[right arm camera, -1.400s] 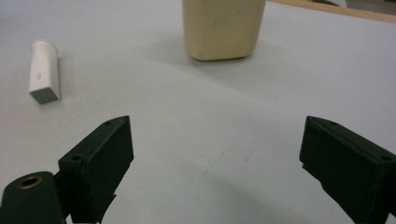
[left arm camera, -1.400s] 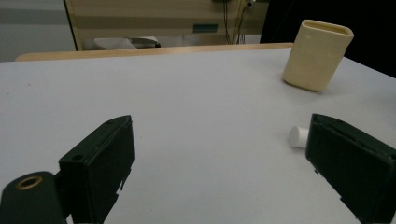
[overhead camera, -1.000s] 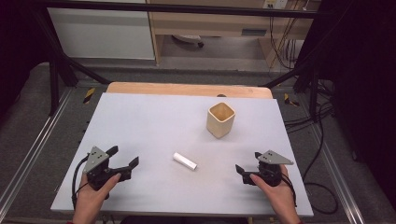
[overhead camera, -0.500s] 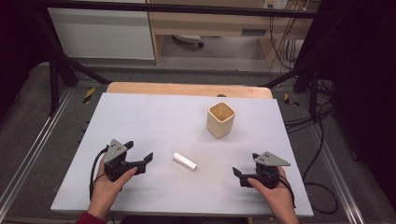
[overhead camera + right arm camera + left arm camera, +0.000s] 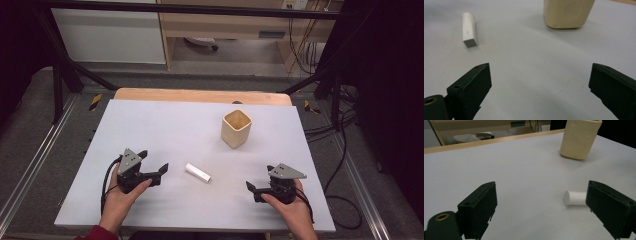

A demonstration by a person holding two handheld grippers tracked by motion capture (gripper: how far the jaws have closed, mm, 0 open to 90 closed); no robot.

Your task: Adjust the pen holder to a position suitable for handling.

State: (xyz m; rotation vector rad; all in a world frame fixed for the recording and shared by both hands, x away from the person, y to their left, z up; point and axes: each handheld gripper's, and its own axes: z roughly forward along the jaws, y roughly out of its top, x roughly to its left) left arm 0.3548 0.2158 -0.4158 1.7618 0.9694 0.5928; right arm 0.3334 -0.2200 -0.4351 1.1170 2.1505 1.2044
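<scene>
A small white tube [image 5: 197,172] lies flat on the grey table [image 5: 165,125], left of centre toward the front. A cream square cup [image 5: 236,128] stands upright behind it, to the right. My left gripper [image 5: 153,161] is open just left of the tube, pointing at it. In the left gripper view the tube [image 5: 575,198] lies close to the right jaw, with the cup [image 5: 580,138] beyond. My right gripper [image 5: 259,177] is open near the front right, holding nothing. The right gripper view has the tube [image 5: 469,30] at far left and the cup [image 5: 567,13] ahead.
A wooden strip [image 5: 200,96] runs along the table's far edge. Black frame posts and cables [image 5: 330,115] stand around the table, with a cabinet [image 5: 110,35] behind.
My left gripper has moved forward and to the right, closing in on the white tube. The right gripper has barely shifted.
</scene>
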